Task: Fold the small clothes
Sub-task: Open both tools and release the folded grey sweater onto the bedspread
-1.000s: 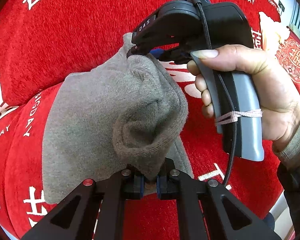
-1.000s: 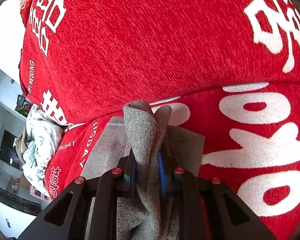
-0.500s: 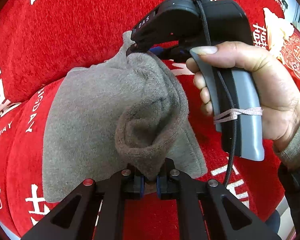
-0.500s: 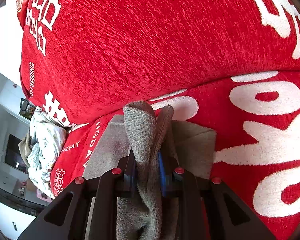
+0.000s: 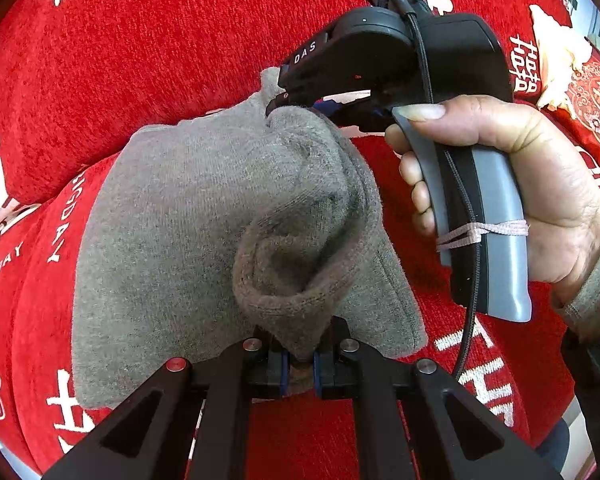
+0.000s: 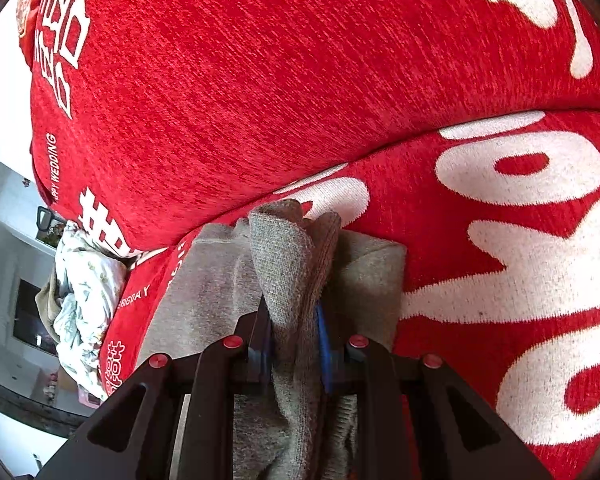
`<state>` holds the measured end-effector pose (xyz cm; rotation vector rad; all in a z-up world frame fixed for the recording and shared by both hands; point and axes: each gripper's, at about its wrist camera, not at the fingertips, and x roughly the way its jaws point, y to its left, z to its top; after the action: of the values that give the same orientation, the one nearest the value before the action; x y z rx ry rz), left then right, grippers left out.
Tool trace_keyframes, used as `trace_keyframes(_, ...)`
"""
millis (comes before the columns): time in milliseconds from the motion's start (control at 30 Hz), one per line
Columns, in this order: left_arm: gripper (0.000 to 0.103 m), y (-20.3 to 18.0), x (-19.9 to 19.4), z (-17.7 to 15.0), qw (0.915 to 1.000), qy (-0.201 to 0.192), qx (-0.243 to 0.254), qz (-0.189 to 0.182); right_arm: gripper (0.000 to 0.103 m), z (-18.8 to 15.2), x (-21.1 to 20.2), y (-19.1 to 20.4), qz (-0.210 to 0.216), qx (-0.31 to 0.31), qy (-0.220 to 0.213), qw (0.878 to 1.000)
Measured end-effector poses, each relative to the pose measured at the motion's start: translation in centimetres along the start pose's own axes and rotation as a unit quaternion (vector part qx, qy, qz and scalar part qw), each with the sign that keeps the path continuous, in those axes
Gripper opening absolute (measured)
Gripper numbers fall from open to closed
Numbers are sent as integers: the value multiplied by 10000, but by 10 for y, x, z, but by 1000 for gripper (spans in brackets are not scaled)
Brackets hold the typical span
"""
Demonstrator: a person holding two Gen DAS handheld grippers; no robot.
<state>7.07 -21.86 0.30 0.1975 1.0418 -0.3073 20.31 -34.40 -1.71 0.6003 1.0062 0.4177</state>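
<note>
The grey garment (image 5: 172, 216) lies on the red sofa cover (image 5: 160, 40) — its doubled edge lifted between both tools. Left gripper (image 5: 299, 360) pinches the near fold tight; right gripper (image 6: 296, 344) clamps the far bunch.

Grey knitted wool garment (image 5: 172, 216) is lying partly flat on the red printed sofa cover (image 5: 160, 48), its right edge lifted, bunching into a fold.
</note>
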Motion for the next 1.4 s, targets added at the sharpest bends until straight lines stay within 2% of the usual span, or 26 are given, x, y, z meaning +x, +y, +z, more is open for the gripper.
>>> trace_keyframes(133,9,-3,-1,-1,10000,-10,33,5,22,-1,-1,-2,-45,-8,-50,10000)
trace_keyframes(200,9,0,-3,-2,10000,-27,-11,-91,31,-1,-3,0,-116,-24,-63,9999)
trace_keyframes(367,10,7,-9,-5,9994,1,-123,-318,36,1,-15,0,-293,46,-163,9994)
trace_keyframes(467,10,13,-22,-10,9980,-37,-110,-625,36,1,-28,1,-425,110,-246,9987)
trace_keyframes(567,10,26,-46,-17,9931,-199,-162,-1148,37,0,-50,8,-407,29,-504,9979)
trace_keyframes(600,10,34,-55,-18,9905,-305,-214,-1320,39,-1,-58,15,-350,-112,-579,9976)
trace_keyframes(667,10,51,-65,-14,9874,-510,-401,-1440,43,-4,-63,29,-126,-302,-572,9978)
trace_keyframes(767,10,78,-66,-1,9834,-650,-915,-1424,53,-15,-57,44,529,-447,-190,9974)
trace_keyframes(833,10,93,-54,3,9800,-557,-1264,-1431,56,-26,-47,50,802,-497,134,9954)
trace_keyframes(900,10,95,-30,6,9841,-163,-1330,-1164,61,-37,-40,46,638,-573,301,9959)
trace_keyframes(967,10,93,-6,2,9876,180,-1219,-969,59,-46,-35,33,88,-539,350,9979)
trace_keyframes(1067,10,90,-1,-7,9889,162,-1110,-975,57,-55,-51,31,-117,-645,76,9978)
trace_keyframes(1167,10,89,-10,-10,9893,84,-1075,-986,59,-69,-73,50,-423,-1055,-139,9934)
trace_keyframes(1233,10,93,-18,-11,9886,-3,-1106,-1026,59,-82,-84,62,-174,-1203,-137,9925)
trace_keyframes(1400,10,102,-27,-21,9875,-100,-1179,-1043,68,-117,-99,83,509,-1332,-135,9897)
